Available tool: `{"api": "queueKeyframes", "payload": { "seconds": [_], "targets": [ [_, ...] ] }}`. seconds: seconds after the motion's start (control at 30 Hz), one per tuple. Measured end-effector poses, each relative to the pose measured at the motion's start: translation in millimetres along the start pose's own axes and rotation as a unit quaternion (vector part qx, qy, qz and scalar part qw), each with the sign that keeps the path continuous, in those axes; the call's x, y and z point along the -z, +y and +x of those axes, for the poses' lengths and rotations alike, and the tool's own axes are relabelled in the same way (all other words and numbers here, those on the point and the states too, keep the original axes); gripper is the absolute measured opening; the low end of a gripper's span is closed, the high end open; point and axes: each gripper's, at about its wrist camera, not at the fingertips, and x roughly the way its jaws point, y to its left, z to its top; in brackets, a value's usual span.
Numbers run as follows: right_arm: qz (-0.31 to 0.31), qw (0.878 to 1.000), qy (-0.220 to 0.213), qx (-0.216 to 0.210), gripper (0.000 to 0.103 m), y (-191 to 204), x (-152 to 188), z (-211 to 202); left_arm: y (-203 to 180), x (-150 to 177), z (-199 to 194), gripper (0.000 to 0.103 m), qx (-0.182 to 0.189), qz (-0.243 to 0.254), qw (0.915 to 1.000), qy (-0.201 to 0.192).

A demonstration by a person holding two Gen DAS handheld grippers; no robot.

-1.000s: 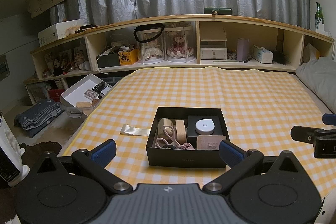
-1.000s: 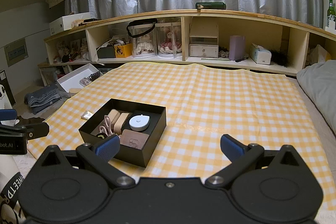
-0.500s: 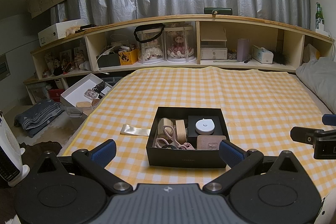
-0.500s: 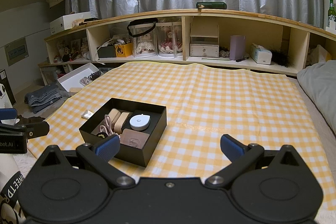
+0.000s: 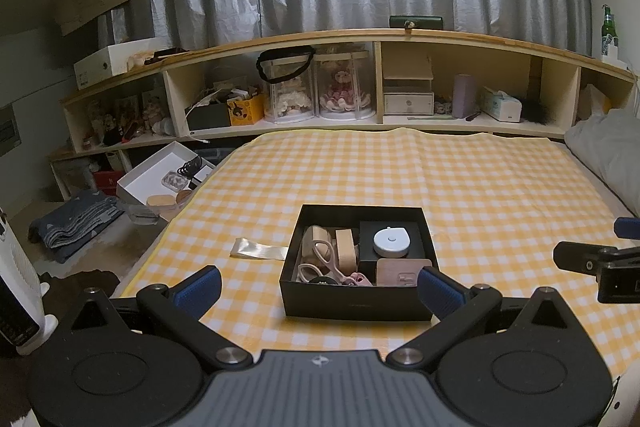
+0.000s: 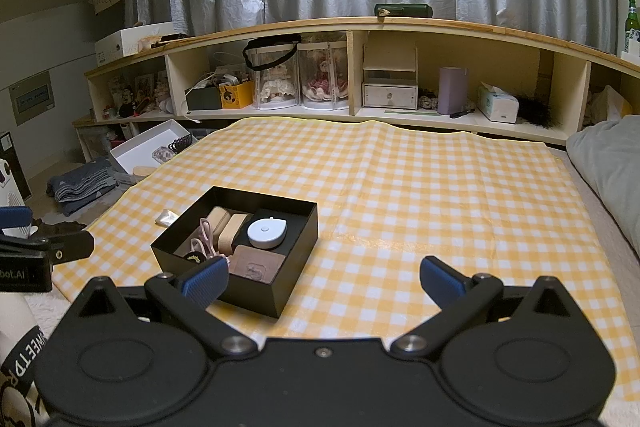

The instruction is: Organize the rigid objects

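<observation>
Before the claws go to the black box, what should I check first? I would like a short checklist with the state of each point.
1. Left claw open and holding nothing: ok.
2. Right claw open and holding nothing: ok.
3. Black box has no lid, contents in view: ok.
4. White round device lies on top, not covered: ok.
5. Pink scissors free from the other items: cannot tell.
6. Checkered cloth to the right of the box bare for placing items: ok.
</observation>
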Motion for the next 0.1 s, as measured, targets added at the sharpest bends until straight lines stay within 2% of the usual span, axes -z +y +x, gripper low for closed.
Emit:
{"api": "queueKeyframes", "payload": {
  "seconds": [0.1],
  "targets": [
    [0.0,1.0,0.0,0.0,0.103,-0.2,-0.2,-0.1,0.1,-0.1,0.1,0.103,0.0,-0.002,1.0,0.001]
  ]
}}
